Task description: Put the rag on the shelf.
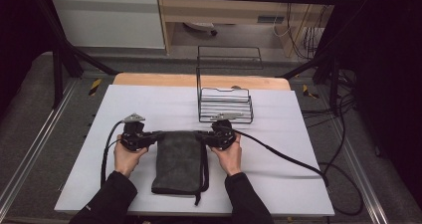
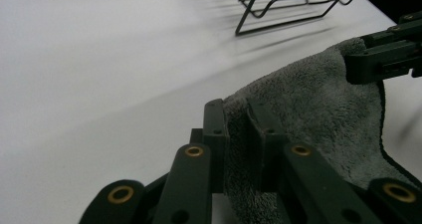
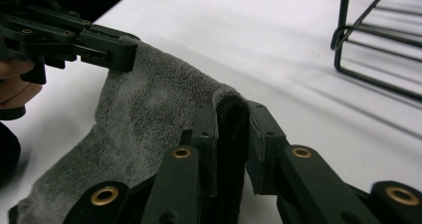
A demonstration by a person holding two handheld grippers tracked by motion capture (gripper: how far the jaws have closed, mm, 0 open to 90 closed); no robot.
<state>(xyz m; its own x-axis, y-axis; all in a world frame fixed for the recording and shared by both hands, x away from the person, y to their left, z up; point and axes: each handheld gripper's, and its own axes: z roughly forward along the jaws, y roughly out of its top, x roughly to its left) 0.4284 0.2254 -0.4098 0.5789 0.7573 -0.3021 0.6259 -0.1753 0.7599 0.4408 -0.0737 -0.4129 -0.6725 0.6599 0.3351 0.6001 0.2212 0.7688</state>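
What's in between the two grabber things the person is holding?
The grey towel. In the high view its far edge stretches from the left gripper to the right gripper, each pinching a corner.

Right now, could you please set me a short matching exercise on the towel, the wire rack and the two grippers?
Things:
1. grey towel
2. wire rack
3. left gripper
4. right gripper

Places or states:
A. stands empty beyond the towel
B. shut on the towel's far right corner
C. lies folded on the white table
D. shut on the towel's far left corner

Pairs: 1-C, 2-A, 3-D, 4-B
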